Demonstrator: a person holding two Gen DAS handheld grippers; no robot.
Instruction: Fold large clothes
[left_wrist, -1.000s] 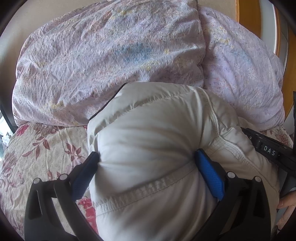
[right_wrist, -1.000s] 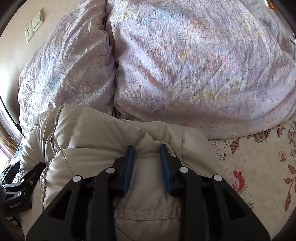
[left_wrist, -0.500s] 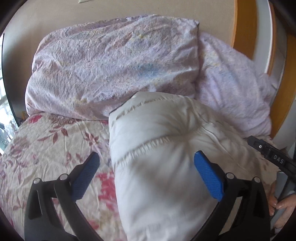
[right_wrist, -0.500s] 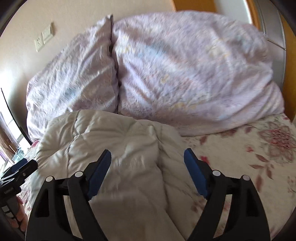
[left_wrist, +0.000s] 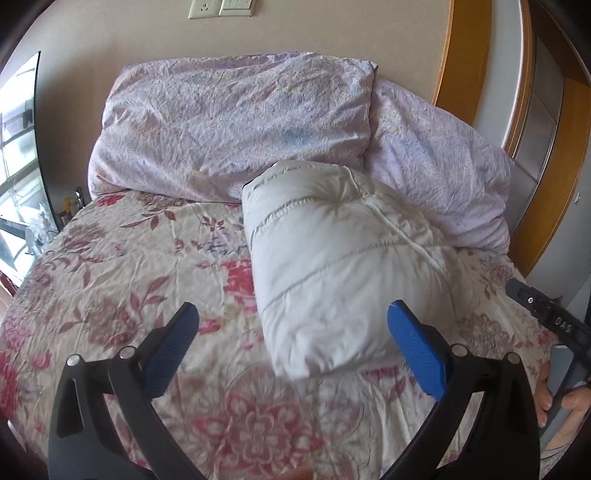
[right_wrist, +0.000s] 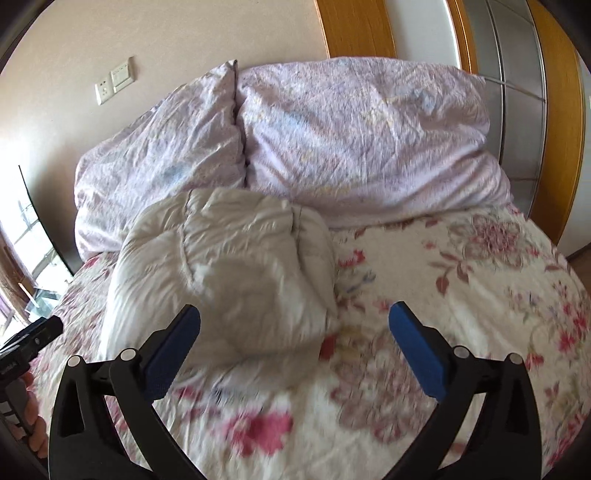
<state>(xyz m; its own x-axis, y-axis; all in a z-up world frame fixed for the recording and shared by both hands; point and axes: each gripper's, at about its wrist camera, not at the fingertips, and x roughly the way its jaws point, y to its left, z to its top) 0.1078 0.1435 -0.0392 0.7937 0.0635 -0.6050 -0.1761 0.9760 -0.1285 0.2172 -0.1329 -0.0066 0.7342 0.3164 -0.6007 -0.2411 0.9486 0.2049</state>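
Observation:
A white puffy quilted jacket (left_wrist: 343, 258) lies folded into a compact bundle on the floral bedsheet (left_wrist: 122, 273), its far end against the pillows. It also shows in the right wrist view (right_wrist: 229, 273). My left gripper (left_wrist: 291, 332) is open and empty, held back above the bundle's near end. My right gripper (right_wrist: 293, 332) is open and empty, pulled back from the bundle's near right side. Neither touches the jacket.
Two lilac pillows (left_wrist: 236, 122) (right_wrist: 369, 136) lie against the wall at the head of the bed. A wooden wardrobe frame (right_wrist: 561, 122) stands to the right. A window (left_wrist: 18, 147) is on the left. The other gripper's body (left_wrist: 546, 317) shows at the right edge.
The right gripper let go of the jacket and opened. Both grippers drew back and up from the bundle, which stays folded on the bed.

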